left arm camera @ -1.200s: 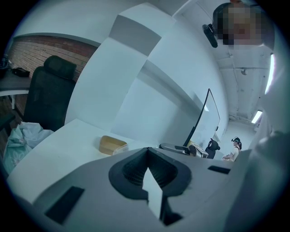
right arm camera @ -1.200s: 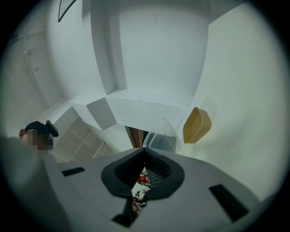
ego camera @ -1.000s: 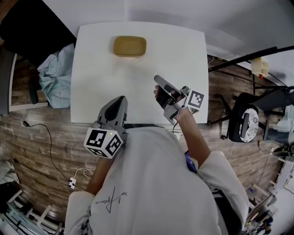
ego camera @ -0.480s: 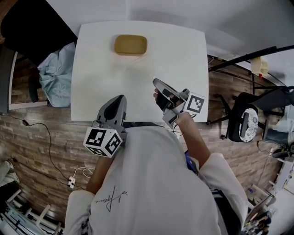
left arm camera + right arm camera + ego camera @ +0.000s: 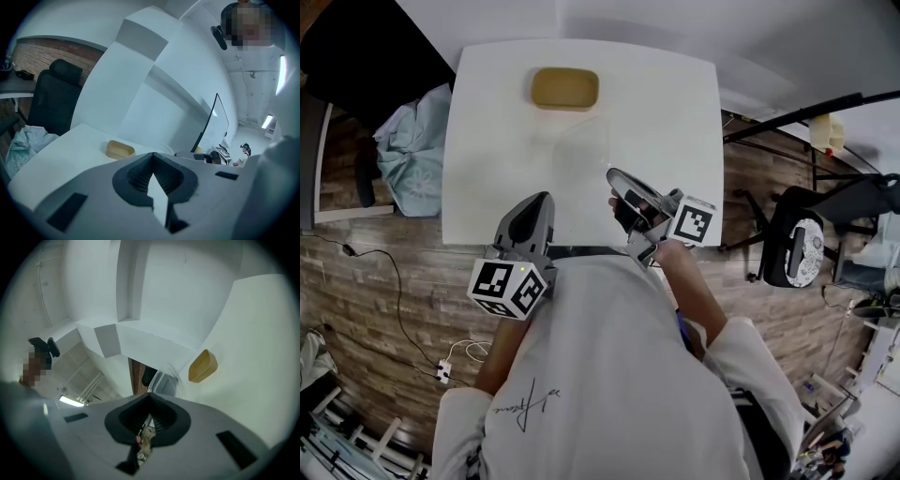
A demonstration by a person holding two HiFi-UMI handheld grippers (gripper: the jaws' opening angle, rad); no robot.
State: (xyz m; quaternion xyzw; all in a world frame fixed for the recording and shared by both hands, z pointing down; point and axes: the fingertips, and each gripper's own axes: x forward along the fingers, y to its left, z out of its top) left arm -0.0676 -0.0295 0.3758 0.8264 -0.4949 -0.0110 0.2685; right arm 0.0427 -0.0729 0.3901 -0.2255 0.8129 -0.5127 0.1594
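- The right gripper (image 5: pixel 617 178) hangs over the near right part of the table (image 5: pixel 675 94), rolled onto its side. Its jaws are clenched, tips meeting, and I see nothing gripped between them.
- The left gripper (image 5: pixel 539 202) sits at the table's near edge, close to the person's body. It is also clenched and empty, with only bare tabletop showing past its pads.
- A clear container (image 5: pixel 169 380) stands on the table just ahead of the right gripper's tips, apart from them. It is the thing nearest either gripper, and in the head view it is barely a faint outline.
- A tray (image 5: pixel 565 88), yellow and shallow, lies beyond the container near the far edge, well apart from both grippers.
- A bundle of cloth (image 5: pixel 408 150) and a dark chair (image 5: pixel 356 47) are off the table's left side.
- In my judgement, handling the container well calls for three things:
  - Roll the right gripper back level.
  - Spread the jaws before closing in on the container.
  - Steer by the right gripper view, where the rim reads clearest.
- A see-through wall is easy to misjudge and to knock, so the approach should be slow and the squeeze light.
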